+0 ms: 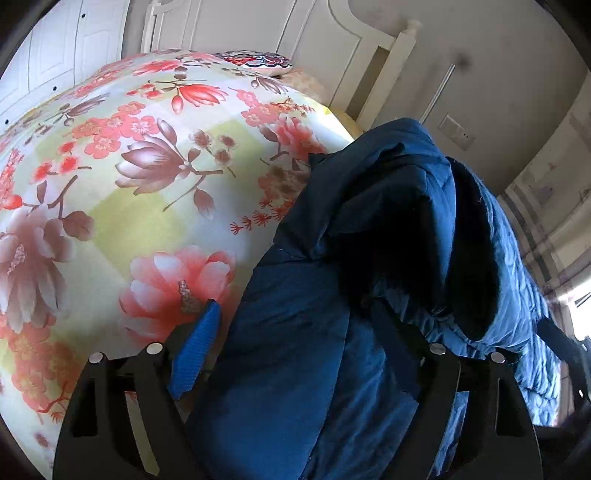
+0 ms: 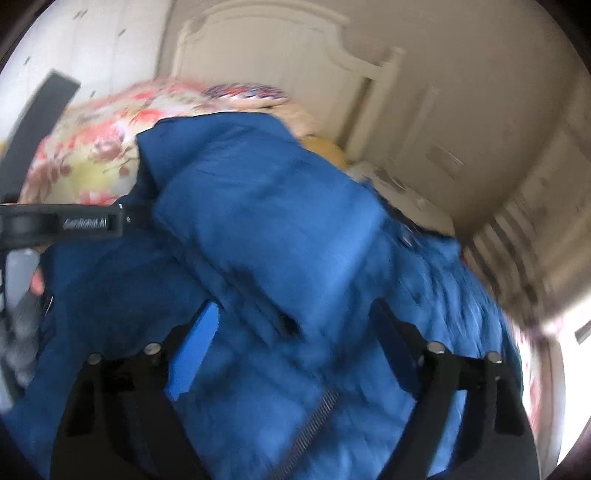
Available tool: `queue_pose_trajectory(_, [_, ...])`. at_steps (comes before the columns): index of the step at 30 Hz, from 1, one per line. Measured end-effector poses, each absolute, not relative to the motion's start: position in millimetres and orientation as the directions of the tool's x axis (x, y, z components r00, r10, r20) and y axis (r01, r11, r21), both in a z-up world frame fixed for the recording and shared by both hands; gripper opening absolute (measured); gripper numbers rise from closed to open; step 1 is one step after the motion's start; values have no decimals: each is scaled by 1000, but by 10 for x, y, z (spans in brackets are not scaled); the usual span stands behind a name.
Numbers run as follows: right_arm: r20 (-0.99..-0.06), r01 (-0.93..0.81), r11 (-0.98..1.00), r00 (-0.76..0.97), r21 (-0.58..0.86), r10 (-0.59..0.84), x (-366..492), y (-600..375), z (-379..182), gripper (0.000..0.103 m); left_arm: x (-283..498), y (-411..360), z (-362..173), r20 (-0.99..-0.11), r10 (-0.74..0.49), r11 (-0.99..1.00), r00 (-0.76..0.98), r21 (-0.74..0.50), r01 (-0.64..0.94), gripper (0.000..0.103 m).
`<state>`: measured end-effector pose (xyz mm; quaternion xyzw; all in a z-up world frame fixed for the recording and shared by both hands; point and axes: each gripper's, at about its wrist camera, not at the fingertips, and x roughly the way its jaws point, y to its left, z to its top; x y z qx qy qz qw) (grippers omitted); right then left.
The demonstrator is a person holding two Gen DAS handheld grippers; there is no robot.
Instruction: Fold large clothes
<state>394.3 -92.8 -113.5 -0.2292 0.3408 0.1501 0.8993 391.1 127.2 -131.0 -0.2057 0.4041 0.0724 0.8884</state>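
A dark blue padded jacket [image 1: 314, 332] lies bunched on the flowered bed sheet [image 1: 129, 184], its hood opening dark at the right. My left gripper [image 1: 295, 306] straddles the jacket's edge. Its blue left pad [image 1: 199, 354] stands clear of the cloth with sheet showing beside it; the right finger is sunk in folds. In the blurred right wrist view the jacket [image 2: 277, 221] fills the middle and its zipper [image 2: 317, 417] runs below. My right gripper [image 2: 295, 306] hangs over it, jaws wide, and the blue pad [image 2: 195, 354] shows its bare face.
A white headboard [image 1: 295, 29] and a patterned pillow [image 1: 255, 61] stand at the far end of the bed. White wardrobe doors [image 1: 55, 44] are at the left, a wall switch [image 1: 456, 131] at the right. The left gripper's black body [image 2: 62, 221] and a hand [image 2: 35, 284] show at the left.
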Motion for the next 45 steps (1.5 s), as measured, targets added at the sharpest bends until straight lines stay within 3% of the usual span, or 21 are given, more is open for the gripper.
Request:
queue_pose_trajectory(4, [-681, -469, 813, 721, -345, 126, 4122, -600, -1147, 75, 3927, 1280, -1323, -747, -44, 905, 664, -311, -289, 83])
queue_pose_trajectory(6, [-695, -480, 826, 701, -295, 160, 4227, -609, -1129, 62, 3920, 1270, -1314, -746, -47, 906, 664, -312, -286, 84])
queue_pose_trajectory(8, [-673, -498, 842, 697, -206, 248, 4240, -775, -1024, 26, 3909, 1267, -1311, -746, -50, 907, 664, -313, -283, 86])
queue_pose_trajectory(10, [-604, -459, 884, 730, -86, 321, 4150, -1122, -810, 21, 3919, 1273, -1315, -747, -49, 907, 663, -311, -284, 86])
queue_pose_trajectory(16, [-390, -218, 869, 826, 445, 407, 3858, -2696, -573, 20, 3939, 1244, -1319, -757, -33, 915, 653, -285, -285, 87])
queue_pose_trajectory(18, [-403, -111, 804, 821, 584, 406, 3845, -3114, -816, 20, 3937, 1242, -1321, -758, -31, 915, 652, -283, -286, 87])
queue_pose_trajectory(22, [-516, 108, 742, 783, 662, 347, 3852, -3564, -1391, 25, 3926, 1253, -1317, -756, -28, 913, 654, -286, -292, 87])
queue_pose_trajectory(24, [-477, 113, 663, 784, 740, 399, 3842, -3672, -1544, 27, 3897, 1285, -1312, -749, -28, 904, 662, -301, -303, 87])
queue_pose_trajectory(27, [-473, 109, 664, 786, 740, 398, 3855, -3677, -1506, 37, 3763, 1340, -1236, -696, -25, 892, 718, -340, -298, 87])
queue_pose_trajectory(29, [-469, 105, 660, 785, 744, 404, 3861, -3667, -1521, 37, 3580, 1316, -1072, -603, 10, 901, 797, -341, -269, 86])
queue_pose_trajectory(31, [-460, 104, 647, 787, 755, 411, 3816, -3701, -1549, 37, 3333, 1193, -837, -452, 76, 931, 889, -286, -225, 86])
queue_pose_trajectory(33, [-461, 98, 656, 788, 749, 409, 3802, -3726, -1538, 33, 3223, 1089, -755, -380, 89, 948, 921, -252, -196, 88])
queue_pose_trajectory(34, [-458, 84, 666, 788, 741, 410, 3796, -3723, -1518, 20, 3216, 1026, -752, -376, 79, 958, 923, -229, -176, 88])
queue_pose_trajectory(35, [-457, 72, 681, 791, 729, 406, 3762, -3746, -1488, 17, 3239, 999, -757, -390, 76, 961, 918, -217, -172, 88])
queue_pose_trajectory(40, [-353, -75, 746, 847, 662, 398, 3464, -3600, -986, 14, 3301, 1123, -800, -441, 95, 943, 893, -248, -223, 88])
queue_pose_trajectory(43, [-380, -26, 742, 846, 670, 373, 3359, -3704, -971, 14, 3316, 1217, -822, -461, 98, 930, 882, -274, -246, 88])
queue_pose_trajectory(45, [-458, 62, 741, 819, 669, 345, 3381, -3802, -1177, 14, 3350, 1208, -852, -475, 99, 928, 875, -274, -254, 88])
